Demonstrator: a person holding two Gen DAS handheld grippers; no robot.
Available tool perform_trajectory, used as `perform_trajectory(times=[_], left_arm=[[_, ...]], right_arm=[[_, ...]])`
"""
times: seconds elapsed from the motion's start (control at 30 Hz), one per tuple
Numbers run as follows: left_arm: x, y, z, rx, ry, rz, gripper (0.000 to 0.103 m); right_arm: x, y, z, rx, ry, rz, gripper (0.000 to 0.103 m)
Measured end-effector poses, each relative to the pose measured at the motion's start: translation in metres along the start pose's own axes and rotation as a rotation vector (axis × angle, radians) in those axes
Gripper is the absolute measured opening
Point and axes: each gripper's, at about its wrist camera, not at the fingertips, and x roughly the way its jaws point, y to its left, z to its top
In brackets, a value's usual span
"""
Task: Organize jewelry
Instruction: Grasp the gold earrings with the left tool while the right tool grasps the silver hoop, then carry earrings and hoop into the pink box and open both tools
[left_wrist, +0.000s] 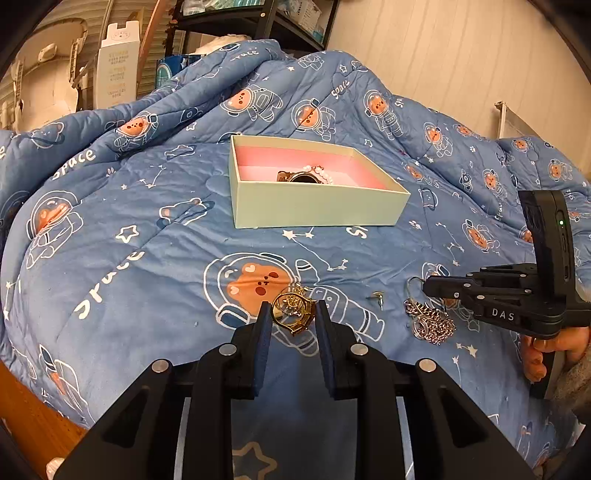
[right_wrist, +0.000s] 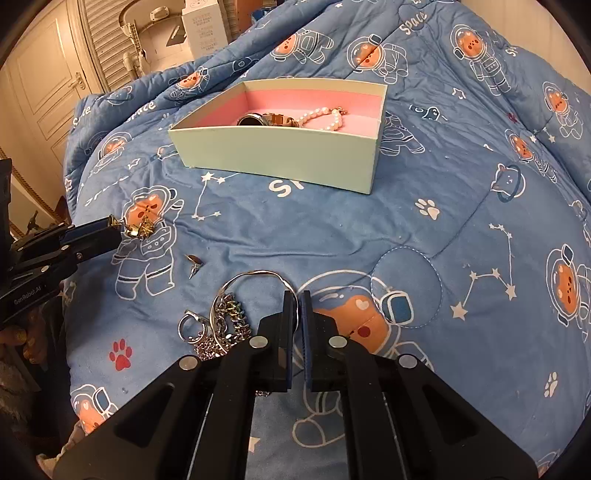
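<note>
A pale green box (left_wrist: 317, 210) with a pink lining sits on the quilt and holds a watch (right_wrist: 255, 119) and a pearl bracelet (right_wrist: 325, 114). My left gripper (left_wrist: 292, 306) is shut on a gold ornament (left_wrist: 293, 312) low over the quilt. From the right wrist view, that gold ornament (right_wrist: 138, 227) sticks out of the left gripper's tips. My right gripper (right_wrist: 297, 295) is shut on a thin silver bangle (right_wrist: 258, 274) that loops out to the left. Under the bangle lie a silver chain pile (right_wrist: 229, 319) and a silver ring (right_wrist: 190, 325). A small stud earring (right_wrist: 194, 262) lies loose between the two grippers.
A blue quilt (left_wrist: 147, 240) printed with astronaut bears covers the whole work surface and bunches high behind the box. White cartons (left_wrist: 116, 62) and a dark shelf (left_wrist: 258, 22) stand beyond it. A wooden edge (left_wrist: 26, 402) shows at lower left. A hand (left_wrist: 546, 350) holds the right gripper.
</note>
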Motion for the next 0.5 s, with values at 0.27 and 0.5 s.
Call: perform_trajectory(times=[0.27, 0.5], left_arm=[[-0.010, -0.009, 0.004, 0.005, -0.019, -0.017, 0.023], [-0.018, -0.017, 0.013, 0.018, -0.044, -0.033, 0.023]], right_arm=[[-0.022, 0.002, 0.004, -0.003, -0.066, 0.040, 0.004], [-0.048, 0.014, 0.018, -0.042, -0.142, 0.074, 0.003]])
